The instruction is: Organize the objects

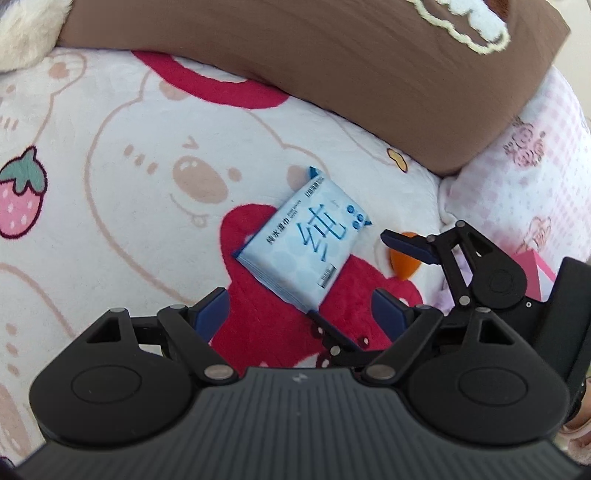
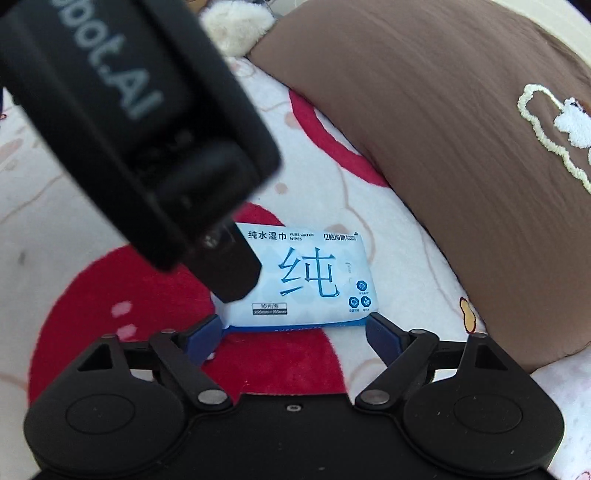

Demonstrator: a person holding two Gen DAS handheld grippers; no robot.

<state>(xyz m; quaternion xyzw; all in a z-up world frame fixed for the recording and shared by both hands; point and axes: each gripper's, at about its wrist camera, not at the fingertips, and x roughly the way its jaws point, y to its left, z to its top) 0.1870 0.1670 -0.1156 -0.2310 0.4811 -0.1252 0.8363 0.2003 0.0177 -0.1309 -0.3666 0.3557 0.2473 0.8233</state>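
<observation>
A light blue pack of wet wipes (image 1: pixel 303 243) lies flat on a white plush blanket (image 1: pixel 110 206) printed with bears and red shapes. My left gripper (image 1: pixel 299 312) is open just short of the pack, whose near corner reaches between its blue fingertips. My right gripper (image 1: pixel 347 275) comes in from the right, open, with one finger on each side of the pack. In the right wrist view the pack (image 2: pixel 314 277) lies just ahead of my right gripper (image 2: pixel 293 326), its near edge between the open tips. The left gripper's housing (image 2: pixel 122 110) hides the pack's left end.
A brown pillow (image 1: pixel 369 74) with an embroidered figure lies behind the pack. To the right sit a pink checked cushion (image 1: pixel 524 184) and a pink box (image 1: pixel 535 269). A cream plush toy (image 1: pixel 26 29) is at the far left.
</observation>
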